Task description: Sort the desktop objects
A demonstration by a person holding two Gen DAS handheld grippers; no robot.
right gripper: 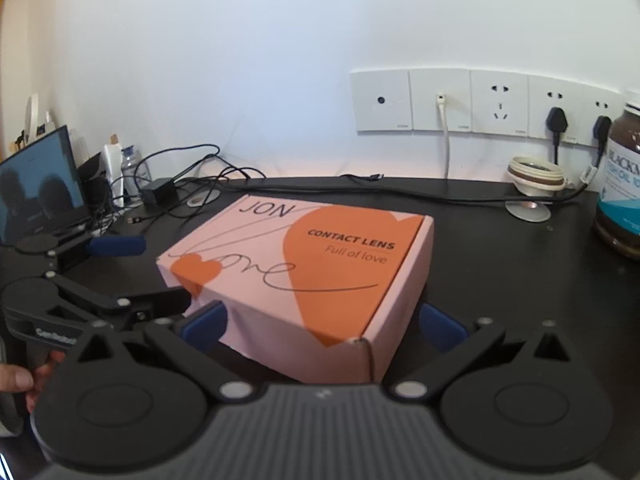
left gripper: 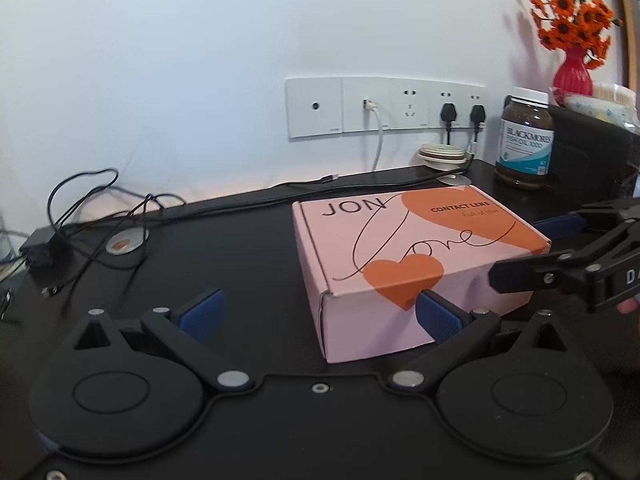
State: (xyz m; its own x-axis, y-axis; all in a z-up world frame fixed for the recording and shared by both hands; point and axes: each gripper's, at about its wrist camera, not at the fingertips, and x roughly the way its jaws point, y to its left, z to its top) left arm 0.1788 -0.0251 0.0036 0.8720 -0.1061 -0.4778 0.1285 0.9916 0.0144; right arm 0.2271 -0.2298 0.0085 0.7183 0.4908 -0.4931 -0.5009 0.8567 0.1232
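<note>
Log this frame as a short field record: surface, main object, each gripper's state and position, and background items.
surface: black desk
main object: pink cardboard box, lid closed, lying flat on the desk
left gripper: open, its right pad in front of the box's near face, its left pad clear of the box
right gripper: open, a near corner of the box between its fingers
grip: neither gripper is closed on the box
background: brown supplement bottle, red vase of orange flowers, wall sockets, tangled cables
</note>
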